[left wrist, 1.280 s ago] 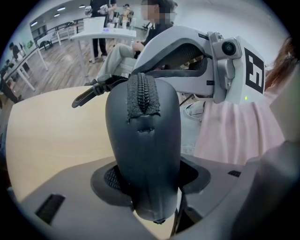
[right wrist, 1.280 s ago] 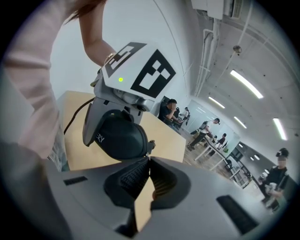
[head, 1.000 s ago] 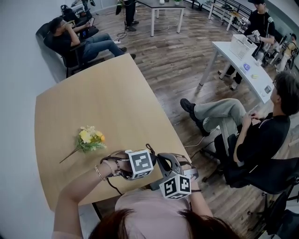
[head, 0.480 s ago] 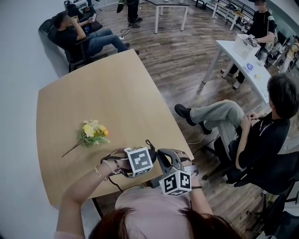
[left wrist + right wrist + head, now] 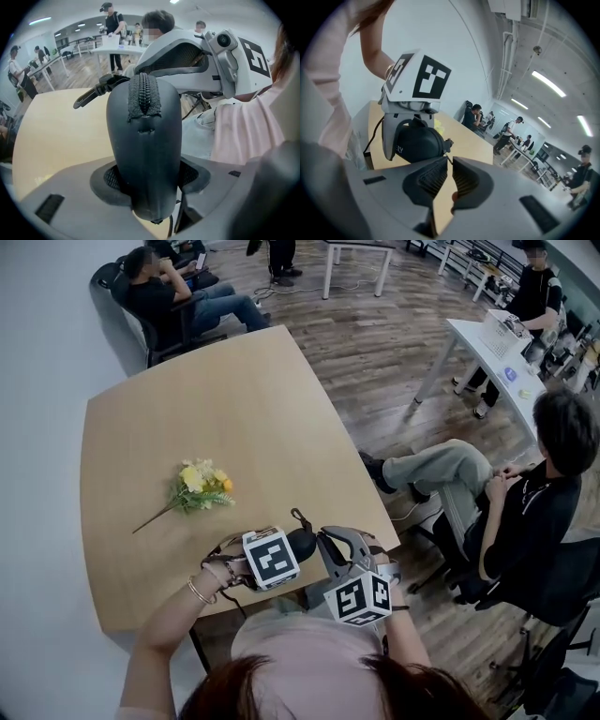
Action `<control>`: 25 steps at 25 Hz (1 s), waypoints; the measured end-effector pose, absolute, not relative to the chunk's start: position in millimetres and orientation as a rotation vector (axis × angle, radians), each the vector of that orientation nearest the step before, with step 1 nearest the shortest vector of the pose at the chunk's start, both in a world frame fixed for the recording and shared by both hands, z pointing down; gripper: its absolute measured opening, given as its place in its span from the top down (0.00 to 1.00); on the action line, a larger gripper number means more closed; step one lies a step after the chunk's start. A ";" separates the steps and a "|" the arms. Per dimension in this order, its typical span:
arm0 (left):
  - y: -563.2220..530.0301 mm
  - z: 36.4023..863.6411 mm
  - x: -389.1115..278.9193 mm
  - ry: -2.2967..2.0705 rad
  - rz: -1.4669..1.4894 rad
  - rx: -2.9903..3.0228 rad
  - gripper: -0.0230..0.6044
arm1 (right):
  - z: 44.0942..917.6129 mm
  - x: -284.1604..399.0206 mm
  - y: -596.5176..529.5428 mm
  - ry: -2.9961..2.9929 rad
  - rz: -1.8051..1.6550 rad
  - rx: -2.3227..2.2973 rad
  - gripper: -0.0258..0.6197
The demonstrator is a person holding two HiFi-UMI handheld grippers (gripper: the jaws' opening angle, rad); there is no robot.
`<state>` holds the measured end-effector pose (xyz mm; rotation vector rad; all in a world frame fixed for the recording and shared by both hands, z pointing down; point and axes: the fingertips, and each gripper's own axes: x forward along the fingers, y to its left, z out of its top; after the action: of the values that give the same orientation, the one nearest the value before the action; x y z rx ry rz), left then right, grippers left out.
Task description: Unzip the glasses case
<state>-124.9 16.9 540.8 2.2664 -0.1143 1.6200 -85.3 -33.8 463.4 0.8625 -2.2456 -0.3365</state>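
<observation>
A black glasses case [image 5: 304, 540] is held over the near edge of the wooden table [image 5: 187, 409]. My left gripper [image 5: 292, 549] is shut on it. In the left gripper view the case [image 5: 145, 140] stands upright between the wide-set jaws [image 5: 145, 176], its zipper seam [image 5: 143, 93] facing the camera and still closed. A black strap [image 5: 93, 91] sticks out to its upper left. My right gripper [image 5: 328, 549] sits against the case's right side. In the right gripper view its jaws [image 5: 450, 166] are nearly together, pinching a thin zipper pull [image 5: 448, 157] that leads from the case [image 5: 419, 143].
A small bunch of yellow flowers [image 5: 202, 488] lies on the table to the left of the grippers. A person sits in a chair [image 5: 525, 502] close to the table's right side. Behind them stands a white table [image 5: 497, 352], and other people are further back in the room.
Both grippers and the case have shifted together slightly away from my body, toward the table. Neither grip looks any different.
</observation>
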 end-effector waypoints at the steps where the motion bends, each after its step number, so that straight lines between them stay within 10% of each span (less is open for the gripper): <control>1: 20.4 540.8 -128.5 -0.125 1.604 2.273 0.55 | 463.4 -89.4 -30.5 -2.247 -0.337 0.862 0.91; 25: 43.2 422.1 -223.7 -1.078 0.380 2.384 0.55 | 415.0 -138.8 28.0 -2.506 0.064 1.108 0.92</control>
<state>-223.7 43.2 422.1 2.3838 -1.0776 0.3804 -138.8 28.0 415.0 1.1085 -2.5062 0.0636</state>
